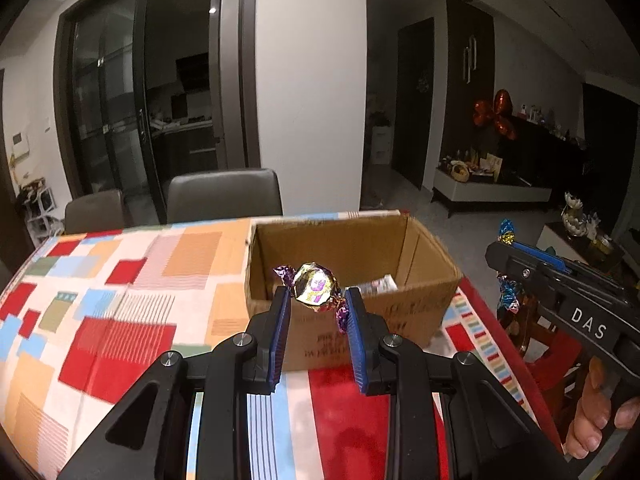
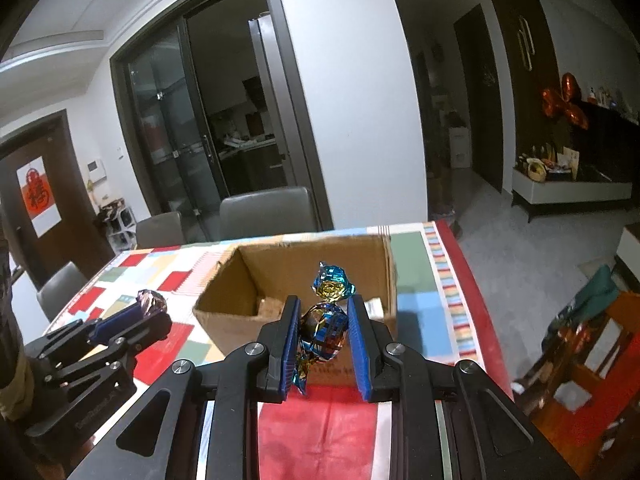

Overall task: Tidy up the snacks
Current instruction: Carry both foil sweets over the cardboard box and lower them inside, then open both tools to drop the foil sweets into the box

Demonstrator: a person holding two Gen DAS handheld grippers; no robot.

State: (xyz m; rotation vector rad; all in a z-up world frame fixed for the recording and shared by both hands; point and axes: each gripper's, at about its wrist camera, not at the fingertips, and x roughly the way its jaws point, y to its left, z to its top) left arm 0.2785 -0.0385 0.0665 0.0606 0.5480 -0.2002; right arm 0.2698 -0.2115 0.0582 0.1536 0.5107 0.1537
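My left gripper [image 1: 317,296] is shut on a gold and purple wrapped candy [image 1: 314,286], held up in front of an open cardboard box [image 1: 434,252] on the table. A small white packet [image 1: 378,284] lies inside the box. My right gripper [image 2: 323,312] is shut on a blue and gold wrapped candy [image 2: 326,320], also raised before the cardboard box [image 2: 224,304]. In the left wrist view the right gripper [image 1: 505,258] shows at the right edge with its blue candy [image 1: 506,232]. In the right wrist view the left gripper [image 2: 150,308] and its purple candy [image 2: 151,300] appear at lower left.
A patchwork tablecloth [image 1: 120,304] in red, orange and blue covers the table. Grey chairs [image 1: 224,194] stand behind its far edge. The table's right edge [image 2: 468,280] drops to a grey floor, with a red and wooden chair [image 2: 592,344] below.
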